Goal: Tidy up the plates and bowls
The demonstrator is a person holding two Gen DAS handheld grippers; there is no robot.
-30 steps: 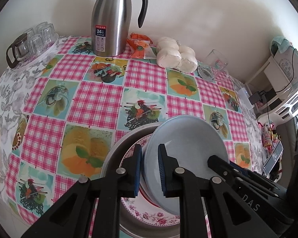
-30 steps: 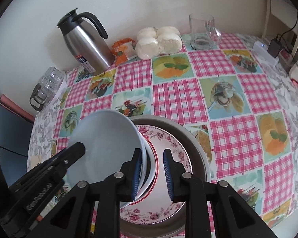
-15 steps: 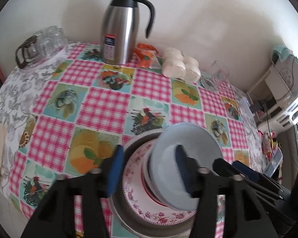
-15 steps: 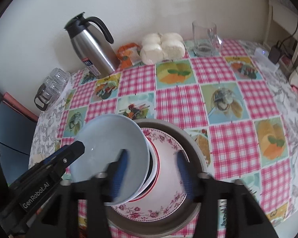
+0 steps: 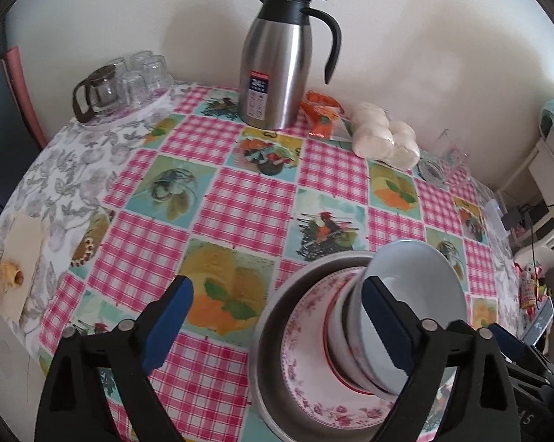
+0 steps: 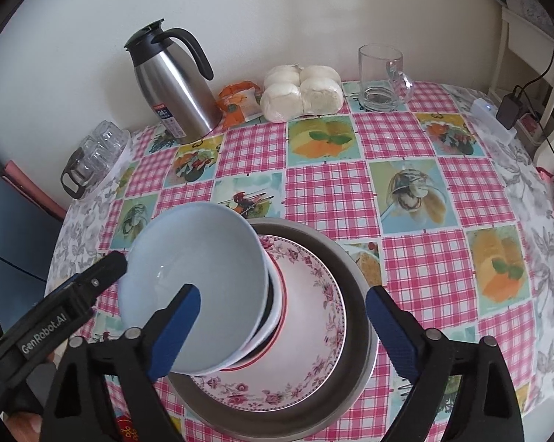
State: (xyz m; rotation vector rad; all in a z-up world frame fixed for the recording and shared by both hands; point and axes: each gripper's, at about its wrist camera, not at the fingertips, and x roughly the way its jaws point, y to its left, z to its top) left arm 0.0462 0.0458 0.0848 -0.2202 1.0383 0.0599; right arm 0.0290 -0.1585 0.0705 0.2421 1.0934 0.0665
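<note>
Right wrist view: pale blue bowl (image 6: 199, 287) sits tilted atop a red-rimmed bowl (image 6: 277, 316), on a floral plate (image 6: 306, 331) inside a steel basin (image 6: 354, 294), lower centre. Right gripper (image 6: 283, 335) and left gripper (image 5: 277, 326) have just been opening; both stand wide, gripping nothing. Judgement: withdraw straight and slowly, since the leaning bowl could slide. Readable: "GenRobot.AI" on the left gripper's body; "24" on the steel flask (image 6: 173, 88) label.
</note>
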